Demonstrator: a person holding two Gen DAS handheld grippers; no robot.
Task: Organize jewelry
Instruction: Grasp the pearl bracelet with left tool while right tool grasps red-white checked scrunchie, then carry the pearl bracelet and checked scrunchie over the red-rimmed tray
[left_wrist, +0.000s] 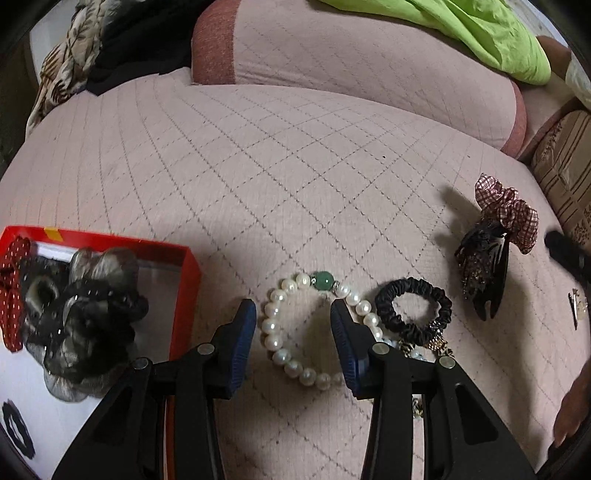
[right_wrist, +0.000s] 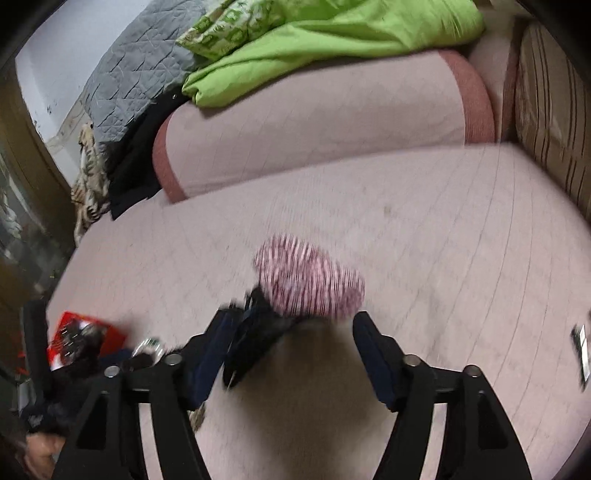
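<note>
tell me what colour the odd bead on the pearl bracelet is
Green, on the pearl bracelet; the green bead shows best in the left wrist view.

The left gripper (left_wrist: 293, 314) tilts steeply down toward the near part of the bed, its blue-padded fingers (left_wrist: 242, 334) standing apart with nothing pressed between them. The right gripper (right_wrist: 291, 339) points down at a shallower slant, its picture blurred, its jaws spread wide and its pads pressing on nothing. A bare hand (left_wrist: 570, 410) shows at the right edge of the left wrist view, and part of a hand (right_wrist: 40, 456) sits at the lower left corner of the right wrist view.
</note>
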